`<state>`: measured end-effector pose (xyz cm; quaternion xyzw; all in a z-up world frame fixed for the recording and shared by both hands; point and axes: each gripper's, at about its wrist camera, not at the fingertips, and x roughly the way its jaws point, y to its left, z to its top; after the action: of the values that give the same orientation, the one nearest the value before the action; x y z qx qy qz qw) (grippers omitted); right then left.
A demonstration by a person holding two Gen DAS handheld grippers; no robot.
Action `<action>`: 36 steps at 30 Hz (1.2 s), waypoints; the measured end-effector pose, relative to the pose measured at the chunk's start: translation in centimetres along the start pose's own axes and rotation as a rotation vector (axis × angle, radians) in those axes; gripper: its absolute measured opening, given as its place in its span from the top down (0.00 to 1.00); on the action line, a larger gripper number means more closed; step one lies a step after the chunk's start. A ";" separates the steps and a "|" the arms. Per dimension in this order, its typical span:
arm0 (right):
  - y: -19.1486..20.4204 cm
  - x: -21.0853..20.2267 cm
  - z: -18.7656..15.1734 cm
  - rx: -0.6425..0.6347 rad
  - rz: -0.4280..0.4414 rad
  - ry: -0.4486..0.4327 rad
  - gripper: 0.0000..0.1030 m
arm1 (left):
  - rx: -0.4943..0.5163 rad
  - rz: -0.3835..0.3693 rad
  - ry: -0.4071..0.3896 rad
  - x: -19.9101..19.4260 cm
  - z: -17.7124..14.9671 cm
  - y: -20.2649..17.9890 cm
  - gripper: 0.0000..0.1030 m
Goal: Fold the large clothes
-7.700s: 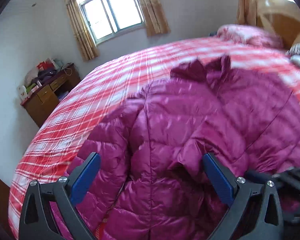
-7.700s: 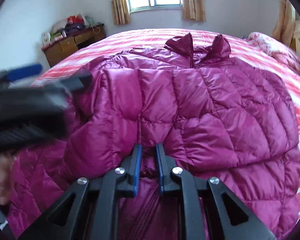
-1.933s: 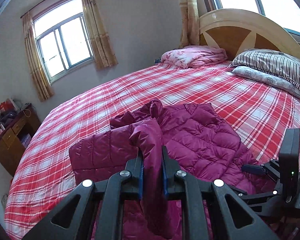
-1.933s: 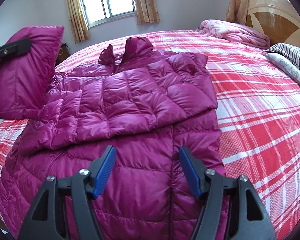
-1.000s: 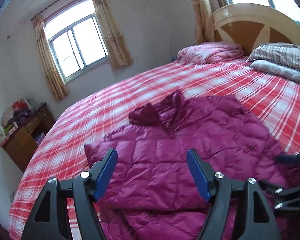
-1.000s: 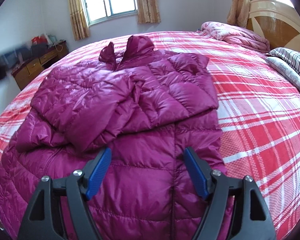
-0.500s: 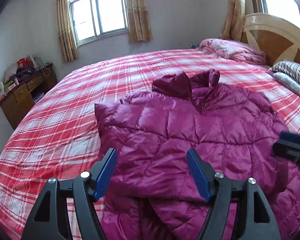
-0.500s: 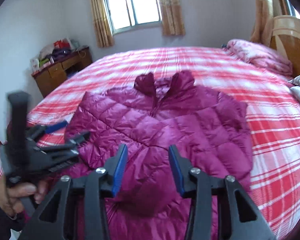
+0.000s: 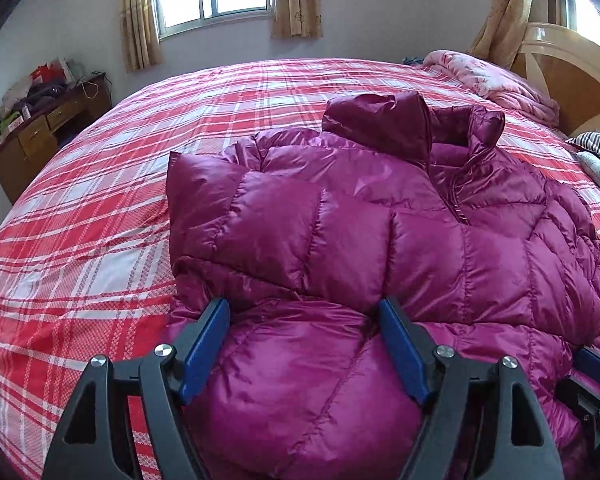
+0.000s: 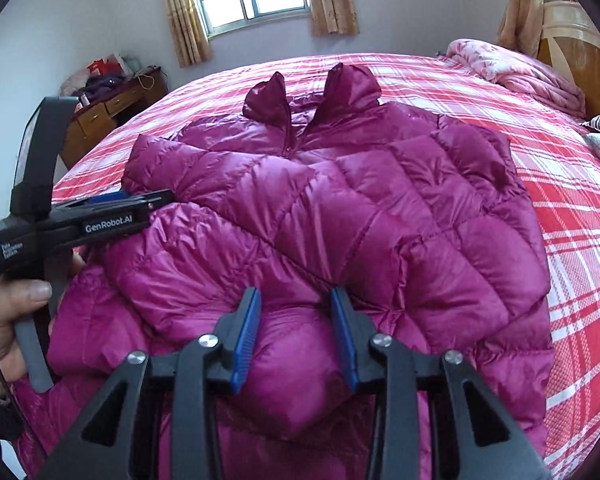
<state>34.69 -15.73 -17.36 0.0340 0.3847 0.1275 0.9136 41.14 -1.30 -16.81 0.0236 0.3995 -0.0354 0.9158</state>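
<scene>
both grippers, left gripper [image 9: 304,344] and right gripper [image 10: 296,338], gape over the jacket [image 10: 340,216]; only right view shows a hand [image 10: 4,320].

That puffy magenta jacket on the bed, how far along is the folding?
Partly done. The quilted magenta down jacket lies front-up on the red plaid bedspread with both sleeves already folded across its chest. In hand: the left hand-held gripper and right hand-held gripper sit open over the lower half, holding nothing yet. Left: probably folding the hem up toward the collar.
</scene>
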 end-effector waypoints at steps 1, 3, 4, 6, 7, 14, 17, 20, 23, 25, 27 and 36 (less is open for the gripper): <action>0.2 0.0 -0.1 -0.007 -0.011 -0.001 0.62 | 0.000 0.000 0.010 0.2 0.0 0.0 0.22; 0.6 0.1 0.0 -0.021 -0.029 -0.001 0.62 | -0.002 0.000 0.030 0.5 0.0 0.0 0.21; 0.7 0.1 -0.1 -0.026 -0.035 -0.001 0.62 | -0.002 0.004 0.035 0.7 0.1 0.0 0.20; 0.8 0.1 -0.1 -0.030 -0.041 0.000 0.62 | 0.008 0.016 0.042 0.7 -0.1 -0.3 0.19; 0.8 0.1 -0.1 -0.032 -0.043 0.001 0.62 | 0.013 0.020 0.045 0.8 -0.1 -0.4 0.19; 1.3 0.3 0.0 -0.061 -0.078 0.006 0.62 | 0.024 0.043 0.045 1.2 -0.2 -0.7 0.17; 1.7 0.0 0.2 -0.081 -0.087 0.015 0.62 | 0.025 0.048 0.041 1.2 -0.1 -0.7 0.16; 1.7 -1.6 0.7 -0.055 -0.081 -0.002 0.62 | 0.024 0.048 0.036 1.2 -0.2 -0.6 0.16; 2.1 -3.4 1.9 -0.032 -0.081 -0.080 0.59 | 0.022 0.048 0.033 1.2 -0.3 -0.7 0.16; 2.9 -3.6 2.9 -0.045 -0.082 -0.094 0.52 | 0.020 0.046 0.033 1.1 -0.3 -0.7 0.16; 3.7 -2.7 3.7 -0.066 -0.091 -0.084 0.52 | 0.019 0.046 0.032 1.1 -0.3 -0.7 0.16; 3.0 2.4 4.5 -0.035 -0.087 0.034 0.54 | 0.015 0.041 0.031 1.0 -0.3 -0.6 0.16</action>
<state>38.86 -12.01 -15.38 -0.0009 0.3991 0.0950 0.9120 41.53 -1.92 -17.81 0.0393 0.4127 -0.0196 0.9098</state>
